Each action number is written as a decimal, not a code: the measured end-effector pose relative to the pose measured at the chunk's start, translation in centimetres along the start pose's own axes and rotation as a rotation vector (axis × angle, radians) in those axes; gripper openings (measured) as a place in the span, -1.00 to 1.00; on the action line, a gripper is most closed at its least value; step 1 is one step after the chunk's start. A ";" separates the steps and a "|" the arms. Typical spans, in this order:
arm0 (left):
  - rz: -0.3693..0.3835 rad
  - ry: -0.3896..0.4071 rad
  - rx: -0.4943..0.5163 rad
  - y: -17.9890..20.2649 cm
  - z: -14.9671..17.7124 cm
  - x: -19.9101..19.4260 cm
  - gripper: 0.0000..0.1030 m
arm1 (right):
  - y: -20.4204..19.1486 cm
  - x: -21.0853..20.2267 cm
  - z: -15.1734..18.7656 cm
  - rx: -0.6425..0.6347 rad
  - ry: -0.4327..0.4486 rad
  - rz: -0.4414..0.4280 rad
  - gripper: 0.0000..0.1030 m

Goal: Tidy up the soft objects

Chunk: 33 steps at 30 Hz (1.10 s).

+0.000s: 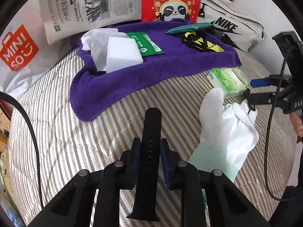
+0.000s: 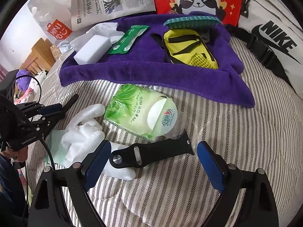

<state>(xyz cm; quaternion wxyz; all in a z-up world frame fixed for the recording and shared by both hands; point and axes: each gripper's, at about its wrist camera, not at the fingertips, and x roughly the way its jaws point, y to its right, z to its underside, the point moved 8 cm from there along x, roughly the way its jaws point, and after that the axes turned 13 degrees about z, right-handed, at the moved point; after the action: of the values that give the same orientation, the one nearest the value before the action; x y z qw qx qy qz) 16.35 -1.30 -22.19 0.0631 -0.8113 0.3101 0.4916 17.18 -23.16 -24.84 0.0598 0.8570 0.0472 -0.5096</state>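
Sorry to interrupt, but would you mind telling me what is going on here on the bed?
A person is sorting soft items with two hand-held grippers. The left hand-held gripper has one black watch strap half between its pads, opened only a little around it. The right hand-held gripper is wide open over the other strap half, which lies on a white glove beside a green tissue pack. Several items already sit on the purple towel.

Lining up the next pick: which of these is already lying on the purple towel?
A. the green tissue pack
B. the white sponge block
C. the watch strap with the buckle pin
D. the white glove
B: the white sponge block sits on the purple towel; the other three lie on the striped bedcover in front of it.
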 end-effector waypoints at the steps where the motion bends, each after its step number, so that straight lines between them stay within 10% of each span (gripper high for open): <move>1: -0.002 0.002 -0.010 0.0 0.0 0.0 -0.60 | 0.0 0.1 0.0 0.003 -0.001 0.000 0.79; 23: -0.019 0.055 -0.066 -0.7 -0.3 -1.5 -0.62 | -1.3 0.6 -3.3 0.153 0.012 -0.033 0.79; 33: -0.009 0.060 -0.109 -1.6 0.2 -1.4 -0.62 | -3.0 3.0 -4.1 0.101 0.033 0.140 0.53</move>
<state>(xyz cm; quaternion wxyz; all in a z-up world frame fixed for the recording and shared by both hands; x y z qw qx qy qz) 16.65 0.68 -21.50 0.0117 -0.8293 0.2808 0.4830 21.69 -19.52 -25.72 0.0513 0.8685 -0.0379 -0.4915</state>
